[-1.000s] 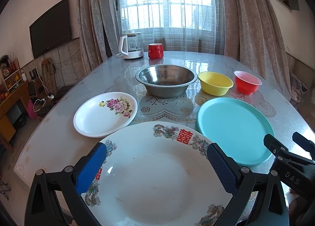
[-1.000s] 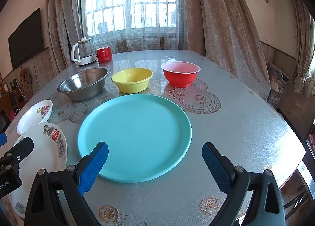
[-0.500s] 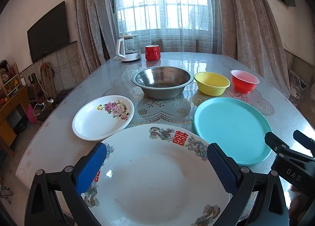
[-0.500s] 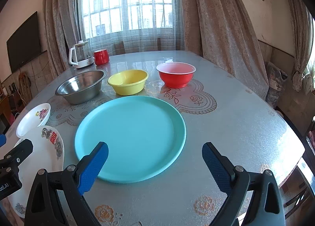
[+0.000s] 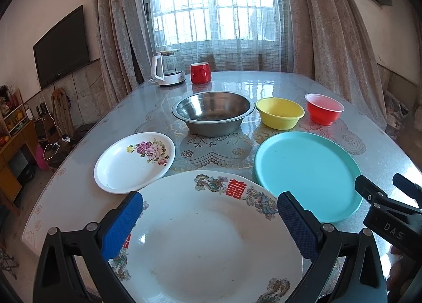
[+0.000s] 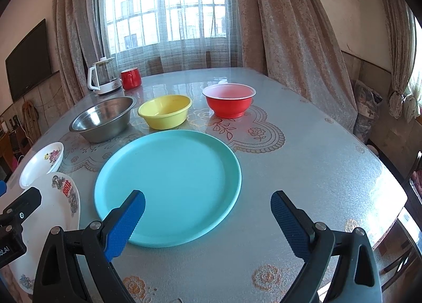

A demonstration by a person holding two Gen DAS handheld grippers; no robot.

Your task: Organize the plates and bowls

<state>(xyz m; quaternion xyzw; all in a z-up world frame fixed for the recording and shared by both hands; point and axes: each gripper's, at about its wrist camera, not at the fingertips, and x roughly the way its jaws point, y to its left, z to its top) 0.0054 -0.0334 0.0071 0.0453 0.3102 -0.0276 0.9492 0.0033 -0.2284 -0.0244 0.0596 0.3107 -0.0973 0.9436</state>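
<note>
Left gripper [image 5: 209, 219]: jaws spread wide, nothing held, poised over the dragon plate [image 5: 208, 239] at the near table edge, blue pads [image 5: 122, 225] out to either side of the plate's middle; contact with the plate impossible to judge. Right gripper [image 6: 208, 223]: likewise gaping and empty, left pad over the near rim of the teal plate [image 6: 168, 186], right pad over bare table [image 6: 303, 165].

Just left of the dragon plate, and nearly touching its rim: the flower plate [image 5: 134, 161]. Just right of it: the teal plate, rims close together. Behind the plates, in a row from left to right: steel bowl [image 5: 212, 113], yellow bowl [image 5: 279, 113], red bowl [image 5: 324, 109], each apart from its neighbour, all upright and empty. Well back, near the window: a kettle [image 5: 167, 70] and a red mug [image 5: 200, 72], side by side.
</note>
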